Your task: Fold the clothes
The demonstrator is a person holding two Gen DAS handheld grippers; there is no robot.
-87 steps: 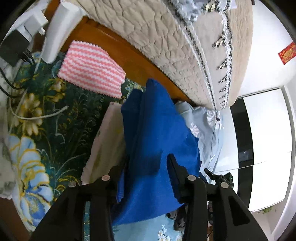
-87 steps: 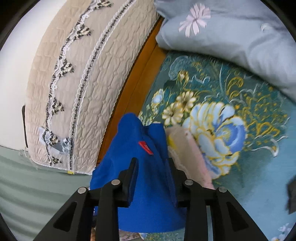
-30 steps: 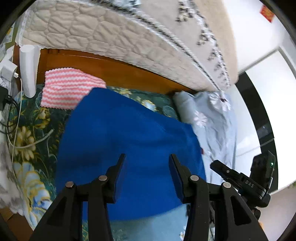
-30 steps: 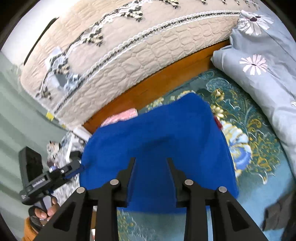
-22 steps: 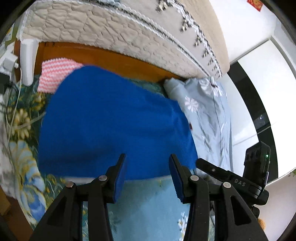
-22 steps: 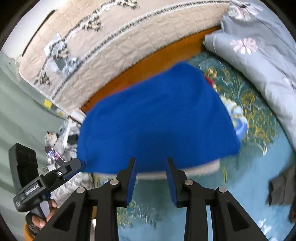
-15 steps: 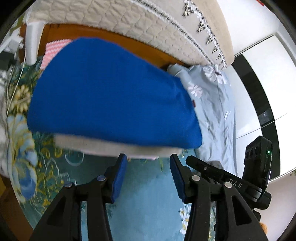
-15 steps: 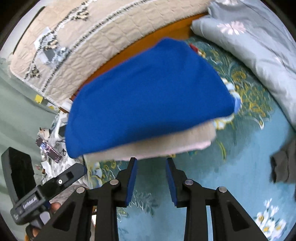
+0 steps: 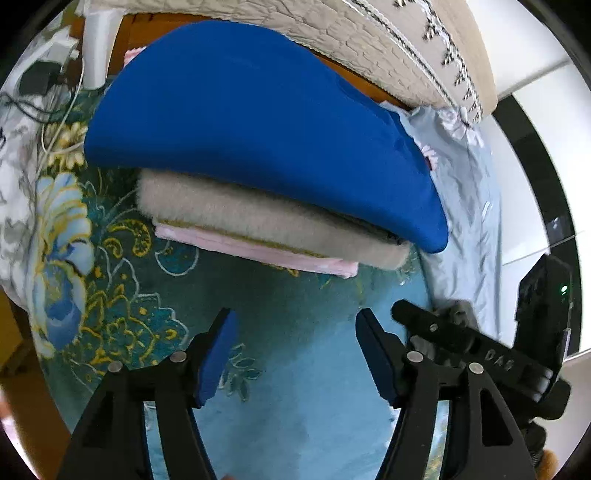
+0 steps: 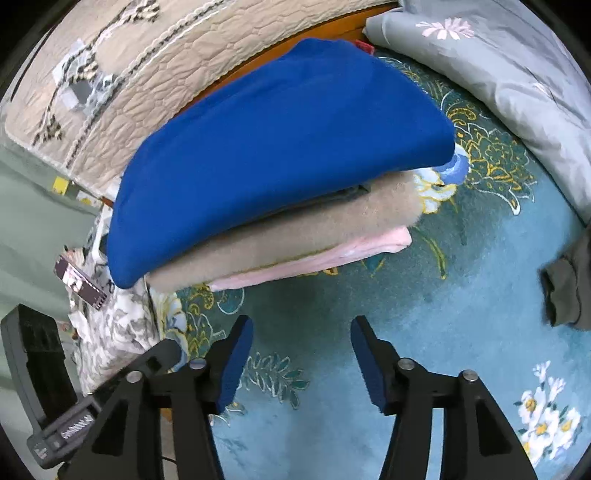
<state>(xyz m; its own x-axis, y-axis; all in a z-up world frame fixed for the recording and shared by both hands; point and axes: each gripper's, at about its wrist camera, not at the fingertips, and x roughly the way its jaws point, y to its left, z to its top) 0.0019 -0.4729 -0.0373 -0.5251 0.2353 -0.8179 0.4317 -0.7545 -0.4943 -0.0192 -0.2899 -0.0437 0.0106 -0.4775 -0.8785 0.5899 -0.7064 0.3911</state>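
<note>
I see a stack of three folded clothes on a bed with a teal floral blanket (image 9: 303,406). A blue garment (image 9: 258,110) lies on top, a beige fleece (image 9: 258,218) under it, and a pink piece (image 9: 258,251) at the bottom, its edge showing along the near side. The stack sits at the far end of the bed, close to a wooden board (image 10: 236,75) and a quilted cream headboard (image 9: 369,33).

My left gripper (image 9: 295,354) hovers over bare blanket just near of the stack, jaws wide apart and holding nothing. My right gripper (image 10: 301,356) does the same from its side, jaws wide and empty, apart from the clothes.

In the right view, a grey flowered pillow (image 10: 498,55) lies to the right of the stack, and a dark grey cloth (image 10: 565,288) rests at the right edge of the blanket. In the left view, white cables (image 9: 62,122) and a charger lie to the left of the stack. Each camera catches the other gripper's black handle at its frame edge.
</note>
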